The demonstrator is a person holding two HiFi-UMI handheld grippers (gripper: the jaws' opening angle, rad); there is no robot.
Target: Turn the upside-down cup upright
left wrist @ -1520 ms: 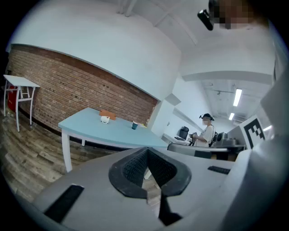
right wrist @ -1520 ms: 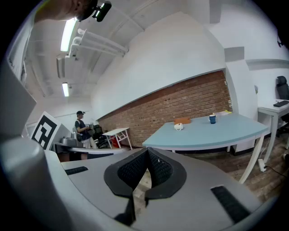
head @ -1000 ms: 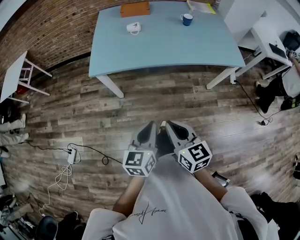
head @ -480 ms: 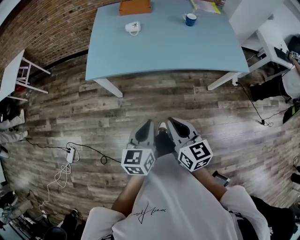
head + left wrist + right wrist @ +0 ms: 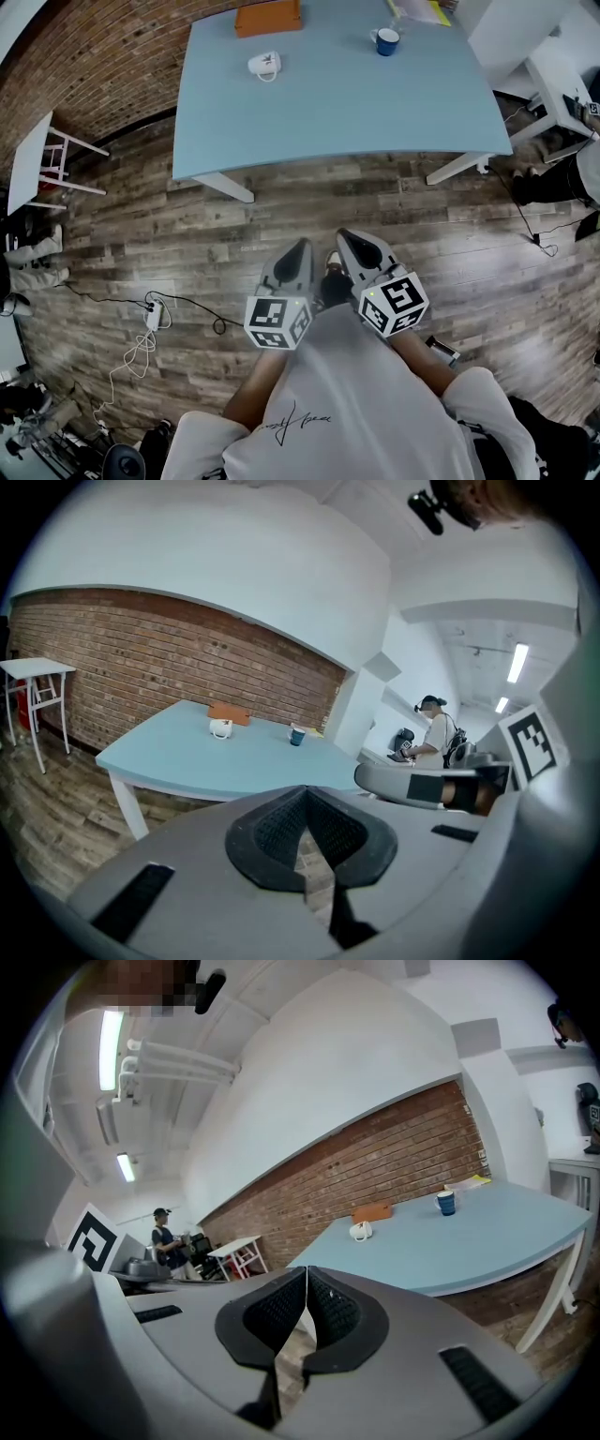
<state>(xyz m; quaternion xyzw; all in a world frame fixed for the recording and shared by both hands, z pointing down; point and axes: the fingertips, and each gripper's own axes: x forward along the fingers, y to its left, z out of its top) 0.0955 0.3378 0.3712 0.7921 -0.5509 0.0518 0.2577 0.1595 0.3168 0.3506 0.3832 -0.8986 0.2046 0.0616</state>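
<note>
A white cup (image 5: pixel 265 65) stands on the far left part of the light blue table (image 5: pixel 337 103), and it looks upside down, handle to the side. It also shows small as the white cup (image 5: pixel 221 727) and the white cup (image 5: pixel 360 1231) in the two gripper views. My left gripper (image 5: pixel 300 248) and right gripper (image 5: pixel 345 237) are held close to my body over the wooden floor, well short of the table. Both are shut with nothing between their pads, as seen at the left gripper (image 5: pixel 306 794) and the right gripper (image 5: pixel 307 1274).
A blue cup (image 5: pixel 387 41), an orange box (image 5: pixel 268 17) and yellow papers (image 5: pixel 417 11) lie at the table's far side. A small white side table (image 5: pixel 28 159) stands left, a white desk (image 5: pixel 553 75) right. A power strip with cable (image 5: pixel 150 314) lies on the floor. A person (image 5: pixel 436 728) stands nearby.
The table has come a little nearer in the head view. Both grippers stay shut and side by side in front of my body.
</note>
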